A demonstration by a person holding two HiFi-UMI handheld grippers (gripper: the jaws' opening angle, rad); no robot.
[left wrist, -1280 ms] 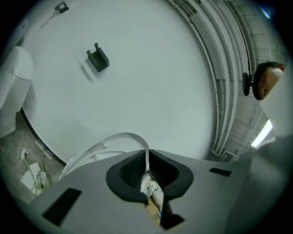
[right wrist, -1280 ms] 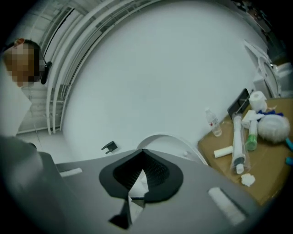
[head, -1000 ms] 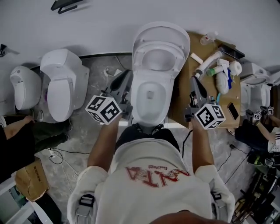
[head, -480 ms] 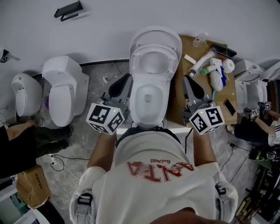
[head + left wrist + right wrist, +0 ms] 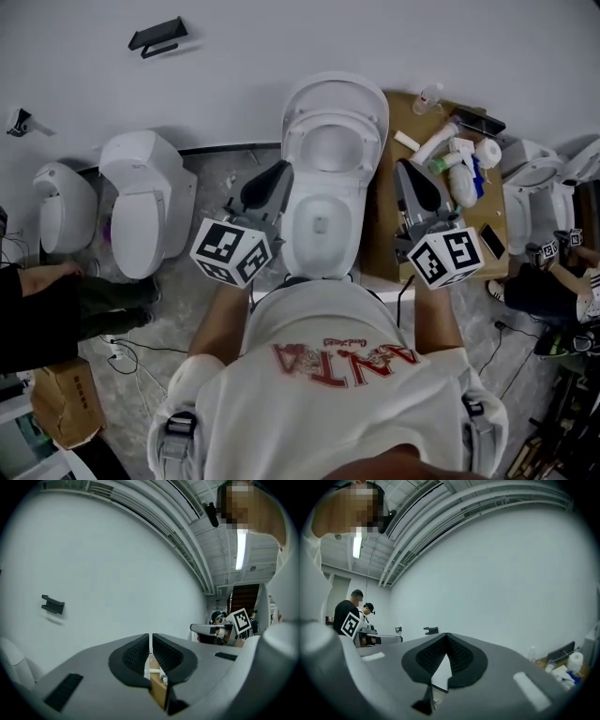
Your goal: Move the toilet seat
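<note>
A white toilet (image 5: 322, 223) stands in front of me in the head view. Its seat and lid (image 5: 336, 120) are tipped up against the wall. My left gripper (image 5: 278, 175) hangs beside the bowl's left side, and its jaws are shut with nothing between them. My right gripper (image 5: 409, 176) is over the bowl's right side, above the wooden table's edge, also shut and empty. Each gripper view looks level at the white wall: the left gripper (image 5: 150, 637) shows only a thin slit between its pads, and the right gripper (image 5: 446, 636) has its pads together.
Two more white toilets (image 5: 145, 202) (image 5: 61, 208) stand at the left and another one (image 5: 536, 187) at the right. A wooden table (image 5: 384, 234) with bottles and a phone is right of the bowl. A black bracket (image 5: 157, 37) hangs on the wall. Cables and a cardboard box (image 5: 61, 405) lie at the lower left.
Both grippers have risen beside the bowl and rolled a little. The seat and lid stay tipped up. Both jaws stay shut.
</note>
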